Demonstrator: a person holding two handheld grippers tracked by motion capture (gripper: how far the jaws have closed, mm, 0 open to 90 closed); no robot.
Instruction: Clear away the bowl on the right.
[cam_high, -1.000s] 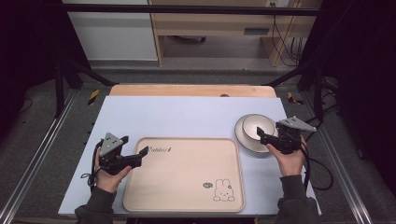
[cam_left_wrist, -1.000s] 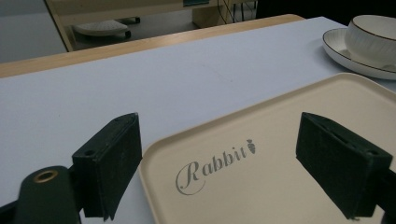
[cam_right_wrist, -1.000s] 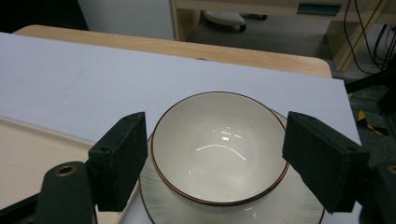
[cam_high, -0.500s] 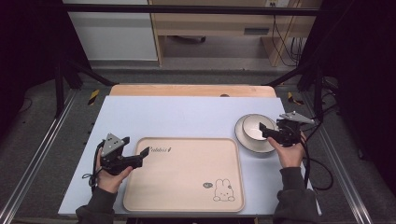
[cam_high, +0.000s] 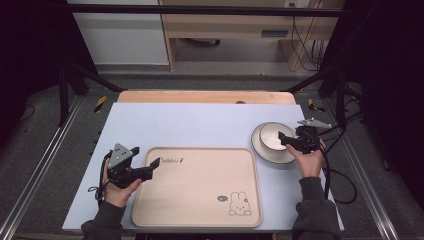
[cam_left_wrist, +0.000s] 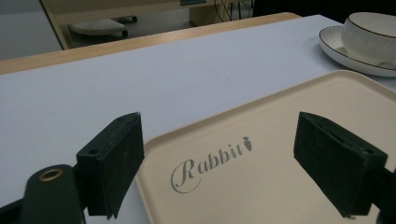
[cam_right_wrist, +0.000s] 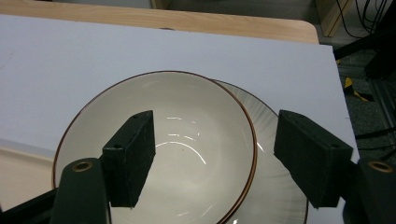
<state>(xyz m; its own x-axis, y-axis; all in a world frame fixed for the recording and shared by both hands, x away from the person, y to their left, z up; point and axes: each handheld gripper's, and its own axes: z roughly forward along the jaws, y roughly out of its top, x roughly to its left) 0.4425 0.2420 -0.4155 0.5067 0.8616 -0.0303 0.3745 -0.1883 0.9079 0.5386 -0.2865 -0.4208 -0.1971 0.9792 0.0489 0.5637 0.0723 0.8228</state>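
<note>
Bowl: white with a brown rim, the bowl (cam_high: 274, 136) sits on a plate (cam_high: 272, 155) at the right of the worktop (cam_high: 200, 125), just beside the tray's far right corner.
Right tongs: the right tongs (cam_high: 283, 139) hang over the bowl's right rim. In the right gripper view (cam_right_wrist: 212, 161) the jaws are spread and have just been closing, one over the bowl's hollow, one outside the rim over the plate; whether either pad touches the bowl is hard to tell.
Left tongs: the left tongs (cam_high: 153, 164) stand spread and hold nothing, at the tray's near left corner.
Tray: the beige tray (cam_high: 200, 190) lies mid-worktop; its near edge is cut off in the left gripper view (cam_left_wrist: 261, 186).
Hidden: from above, the right tongs and hand cover part of the bowl and plate; the bowl hides most of the plate in the right gripper view.
View differences: the left gripper view makes the tray's word "Rabbit" (cam_left_wrist: 210, 161) readable, tiny from above; the high view shows a rabbit drawing (cam_high: 239, 205).
</note>
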